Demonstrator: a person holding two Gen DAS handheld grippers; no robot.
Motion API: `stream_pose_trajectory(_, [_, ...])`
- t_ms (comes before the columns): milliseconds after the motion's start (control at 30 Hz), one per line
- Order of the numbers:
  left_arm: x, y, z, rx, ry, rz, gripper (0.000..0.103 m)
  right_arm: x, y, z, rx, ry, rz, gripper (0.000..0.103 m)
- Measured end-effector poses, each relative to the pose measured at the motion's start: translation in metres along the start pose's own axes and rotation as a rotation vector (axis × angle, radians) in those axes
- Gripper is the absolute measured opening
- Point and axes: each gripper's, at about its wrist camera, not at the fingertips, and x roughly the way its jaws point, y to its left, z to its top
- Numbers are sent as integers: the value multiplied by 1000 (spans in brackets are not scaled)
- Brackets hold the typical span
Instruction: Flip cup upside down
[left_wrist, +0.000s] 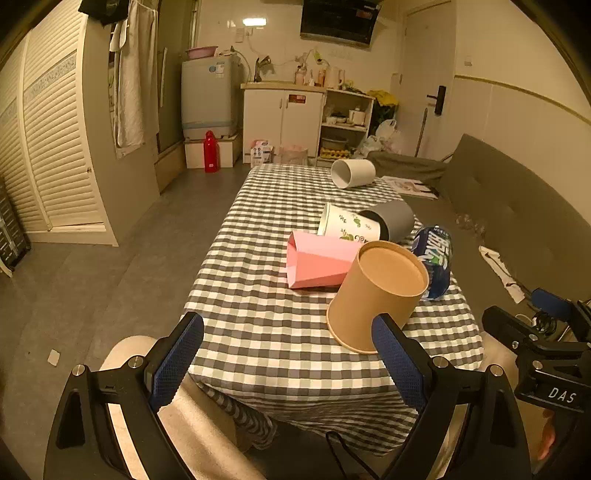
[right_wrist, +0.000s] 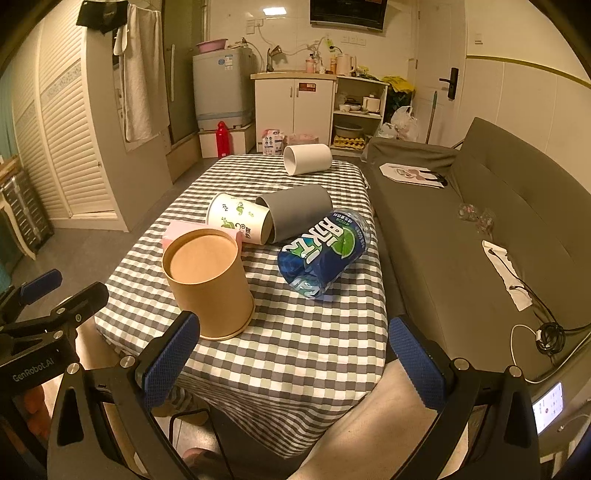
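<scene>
Left hand-held gripper (left_wrist: 288, 341): spread wide, nothing held, pulled back over near bench (left_wrist: 258, 343) edge. Right hand-held gripper (right_wrist: 293, 341): same, wide open and empty, low at near edge. Neither touched anything.

Brown paper cup (right_wrist: 208, 284) just ahead of both, near front of checked cloth. Stood rim-down, closed base up, so looked already flipped. Judged task done or nearly so.

Handling guess: light, thin paper wall, easily crushed; matte, not slippery. Best taken mid-wall across the diameter with light squeeze, away from rolled rim. Tapered, so could slide toward narrow base end if clamped loosely.

Behind cup: pink carton (left_wrist: 317, 264) on its side, printed white cup (right_wrist: 238, 218) lying mouth-first into grey cup (right_wrist: 299, 210), blue bottle (right_wrist: 325, 251) on its side to the right, plain white cup (right_wrist: 308, 158) lying at far end. Pink carton close behind the brown cup; contact not clear. Sofa (right_wrist: 480, 229) along right of bench.
</scene>
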Motion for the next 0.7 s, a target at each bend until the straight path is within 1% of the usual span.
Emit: stream_pose_trajectory(700, [-2,0,1,9,0,-4,95,3,3,1,-20,11,-6,103])
